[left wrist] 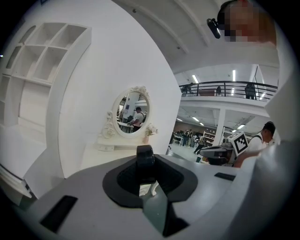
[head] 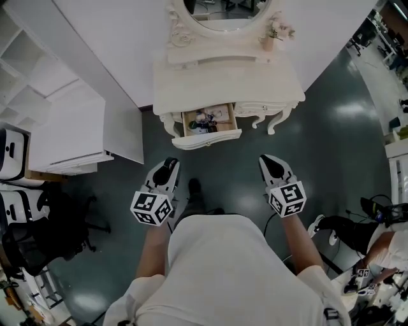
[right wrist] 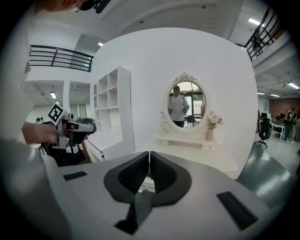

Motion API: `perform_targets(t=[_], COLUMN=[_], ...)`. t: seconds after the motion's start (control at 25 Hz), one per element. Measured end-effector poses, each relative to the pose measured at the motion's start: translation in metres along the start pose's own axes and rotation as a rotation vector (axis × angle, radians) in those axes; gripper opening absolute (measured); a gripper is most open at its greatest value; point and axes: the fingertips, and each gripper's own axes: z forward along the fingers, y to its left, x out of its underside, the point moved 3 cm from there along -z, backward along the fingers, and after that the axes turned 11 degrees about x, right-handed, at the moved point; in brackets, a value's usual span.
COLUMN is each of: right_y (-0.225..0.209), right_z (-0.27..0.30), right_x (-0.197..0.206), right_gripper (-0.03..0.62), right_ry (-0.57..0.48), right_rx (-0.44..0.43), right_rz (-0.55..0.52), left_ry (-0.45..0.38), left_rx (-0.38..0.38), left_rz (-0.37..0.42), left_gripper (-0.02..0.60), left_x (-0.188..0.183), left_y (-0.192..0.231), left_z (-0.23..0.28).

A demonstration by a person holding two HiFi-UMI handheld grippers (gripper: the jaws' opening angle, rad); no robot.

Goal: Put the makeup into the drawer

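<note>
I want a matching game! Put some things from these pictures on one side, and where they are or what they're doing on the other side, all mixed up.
Things:
1. drawer
2. flowers
3. left tool
4. right tool

Places and states:
A. shut, with nothing in it
B. pulled open, with small items inside
C. on the dressing table, beside the oval mirror
D. shut on a small dark item

Pairs: 1-B, 2-C, 3-D, 4-A
</note>
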Motion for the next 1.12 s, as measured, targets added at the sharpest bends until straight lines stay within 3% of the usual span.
perform_targets(t=[0.56, 1.12], right_y=[0.015, 0.034], right_z=[0.078, 0.138], right_x=[-0.017, -0.044], right_gripper=[0.029, 0.029], right_ry=[0.08, 0.113], right_rx=[0.085, 0.157], right_rz=[0.019, -0.005], left_ry=[0.087, 0.11], left_rx=[0.109, 0.196], left_rz=[0.02, 0.034], left_gripper=[0.074, 0.074], left_x=[-0.027, -0.055], left_y=[0.098, 0.174], left_z=[0.059, 0.09])
